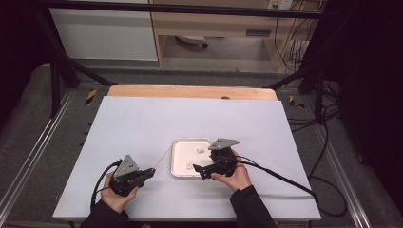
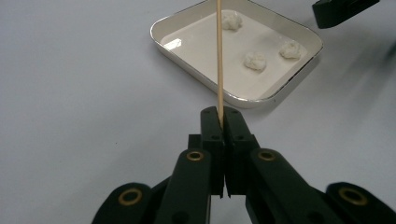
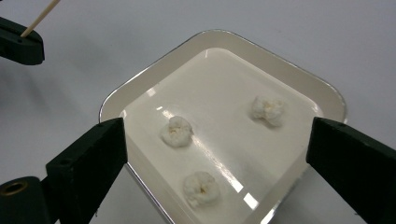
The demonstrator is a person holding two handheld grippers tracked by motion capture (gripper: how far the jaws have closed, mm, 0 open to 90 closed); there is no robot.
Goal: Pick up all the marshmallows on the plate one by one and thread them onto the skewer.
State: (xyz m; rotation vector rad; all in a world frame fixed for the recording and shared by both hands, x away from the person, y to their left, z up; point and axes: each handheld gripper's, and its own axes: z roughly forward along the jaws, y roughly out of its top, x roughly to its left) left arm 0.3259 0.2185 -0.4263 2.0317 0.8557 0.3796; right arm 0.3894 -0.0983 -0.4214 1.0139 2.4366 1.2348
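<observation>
A white rectangular tray [image 1: 177,142] lies near the table's middle with three white puffy pieces in it [image 3: 176,131] [image 3: 267,110] [image 3: 201,188]. My left gripper [image 2: 223,119] is shut on a thin wooden skewer [image 2: 218,56], which points toward the tray's left rim [image 2: 161,39]; from above the skewer [image 1: 162,158] slants up and right from the left gripper [image 1: 151,172]. My right gripper [image 3: 217,135] stands open just above the tray's near side, jaws wide apart, nothing between them. From above the right gripper [image 1: 202,170] sits at the tray's near right corner.
The pale sheet [image 1: 142,123] covers the table, with a wooden strip [image 1: 190,91] at its far edge. Black cables [image 1: 285,178] trail from the grippers to the right. Dark frame posts [image 1: 57,80] stand at the far corners.
</observation>
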